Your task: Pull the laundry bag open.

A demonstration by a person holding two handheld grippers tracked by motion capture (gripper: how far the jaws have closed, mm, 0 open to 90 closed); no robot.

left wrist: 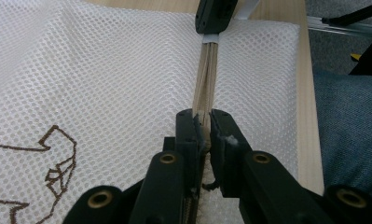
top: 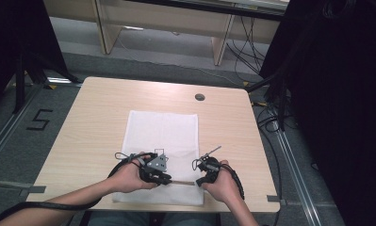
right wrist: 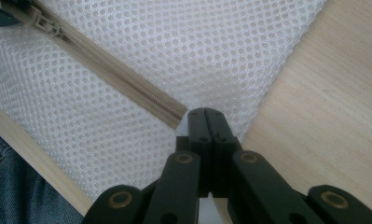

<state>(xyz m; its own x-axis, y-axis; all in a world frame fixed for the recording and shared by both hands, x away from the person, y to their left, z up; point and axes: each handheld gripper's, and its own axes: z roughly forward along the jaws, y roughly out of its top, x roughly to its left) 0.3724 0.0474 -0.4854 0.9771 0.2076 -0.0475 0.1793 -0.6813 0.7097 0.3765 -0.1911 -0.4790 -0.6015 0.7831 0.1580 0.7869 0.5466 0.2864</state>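
Wooden table point(top: 96, 117) mid-frame, we see white mesh bag point(top: 161, 132) lying flat, left gripper point(left wrist: 203, 128) pinching its beige zipper point(left wrist: 206, 77), right gripper point(right wrist: 206, 122) clamped on the zipper's end.

High view overhead, tool views close, sharing mesh bag point(top: 162, 141)

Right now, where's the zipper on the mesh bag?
In the high view, the zipper runs along the white mesh bag near the table's front edge, stretched between the left gripper and right gripper.
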